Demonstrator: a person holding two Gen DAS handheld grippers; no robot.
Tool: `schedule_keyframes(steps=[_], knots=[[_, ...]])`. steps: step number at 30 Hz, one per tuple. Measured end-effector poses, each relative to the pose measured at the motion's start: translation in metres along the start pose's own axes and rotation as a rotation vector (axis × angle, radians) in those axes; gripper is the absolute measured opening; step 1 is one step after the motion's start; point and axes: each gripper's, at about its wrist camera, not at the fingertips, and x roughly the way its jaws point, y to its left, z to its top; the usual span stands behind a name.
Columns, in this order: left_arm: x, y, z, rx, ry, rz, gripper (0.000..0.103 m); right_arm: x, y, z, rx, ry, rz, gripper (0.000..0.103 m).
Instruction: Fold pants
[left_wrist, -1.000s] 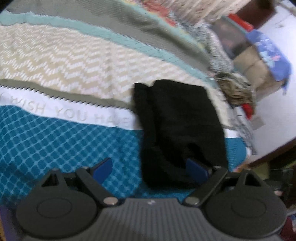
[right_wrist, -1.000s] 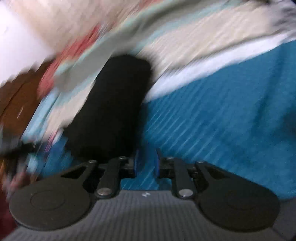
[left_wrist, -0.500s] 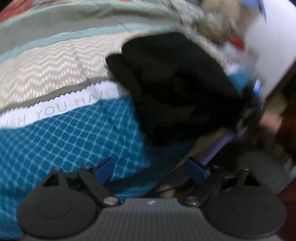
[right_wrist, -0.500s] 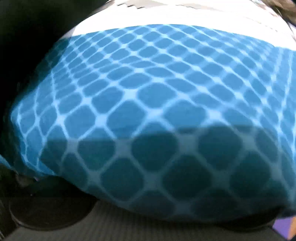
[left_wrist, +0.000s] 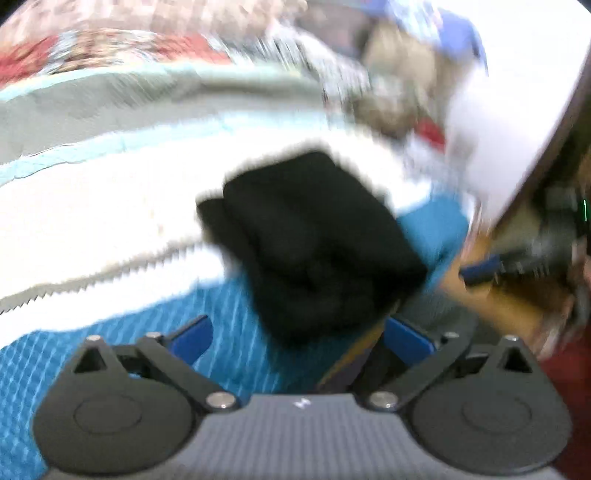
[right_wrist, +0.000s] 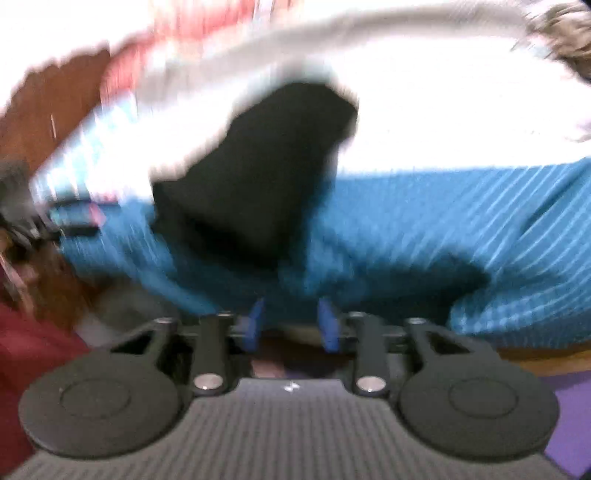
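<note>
Though blurred, blocky matte-black pants

No writing can be read on the bedspread in either view; motion blur washes out its white band near the black pants. The only mark that shows is a small white logo on the ribbed grey housing of each gripper body, at its upper middle edge; it is too small to make out as letters.
</note>
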Motion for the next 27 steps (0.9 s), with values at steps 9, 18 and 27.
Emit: schedule_keyframes(steps=[9, 18, 27], knots=[[0.095, 0.051, 0.04, -0.33, 0.115, -0.045, 0.103, 0.056, -0.043, 0.054, 0.331, -0.254, 0.128, 0.088], [0.115, 0.031, 0.021, -0.403, 0.12, -0.117, 0.052, 0.088, -0.023, 0.078, 0.481, -0.079, 0.343, 0.059], [0.056, 0.076, 0.139, -0.307, -0.17, -0.103, 0.054, 0.049, 0.031, 0.239, 0.132, -0.284, 0.417, 0.055]])
